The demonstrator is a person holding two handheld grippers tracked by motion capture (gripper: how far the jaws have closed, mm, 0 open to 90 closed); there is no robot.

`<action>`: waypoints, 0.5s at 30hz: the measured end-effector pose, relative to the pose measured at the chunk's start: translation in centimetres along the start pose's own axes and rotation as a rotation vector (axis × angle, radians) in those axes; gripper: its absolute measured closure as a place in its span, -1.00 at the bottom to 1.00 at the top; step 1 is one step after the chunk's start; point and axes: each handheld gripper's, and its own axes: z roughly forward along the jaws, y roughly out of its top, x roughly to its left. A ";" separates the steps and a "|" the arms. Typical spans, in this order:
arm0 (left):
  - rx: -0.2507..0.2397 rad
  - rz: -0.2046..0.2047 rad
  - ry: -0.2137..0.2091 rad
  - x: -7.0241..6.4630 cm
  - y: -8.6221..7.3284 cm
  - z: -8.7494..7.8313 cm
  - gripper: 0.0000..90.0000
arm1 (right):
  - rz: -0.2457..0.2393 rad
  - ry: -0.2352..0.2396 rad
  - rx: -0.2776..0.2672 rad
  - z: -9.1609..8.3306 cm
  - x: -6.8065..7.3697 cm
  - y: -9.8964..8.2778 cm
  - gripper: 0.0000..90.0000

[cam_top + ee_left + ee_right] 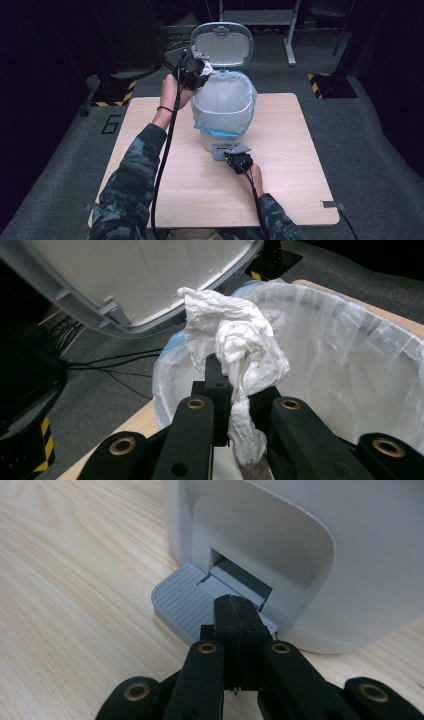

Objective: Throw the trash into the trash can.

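- White paper wad (235,340) is pinched in the left gripper (225,385), jaws squeezed on it, right over the bin's (220,137) back rim.
- Bin has a clear bag (350,335) in it w/ a blue edge. Lid (222,42) stands up, open.
- Right gripper (235,610) has its jaws pressed together, nothing between them. Tips push down on the grey pedal (182,602) at the bin's foot.
- Bin sits on a wood table (280,190).
- My guess: the wad goes in the bin next.
- Could go wrong: right tips slip off the pedal, lid drops on the left gripper.
- Wad sits near the rim, so it may fall outside or hang on the bag edge.
- Paper may stick to a jaw when it lets go.
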 end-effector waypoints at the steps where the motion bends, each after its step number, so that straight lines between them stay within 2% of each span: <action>1: 0.002 0.001 -0.005 -0.1 0.1 0.2 0.86 | -0.001 0.000 0.000 0.0 0.0 0.0 1.00; 15: 0.029 0.020 -0.040 -1.7 0.6 2.5 0.86 | -0.002 0.001 -0.001 0.0 0.0 0.0 1.00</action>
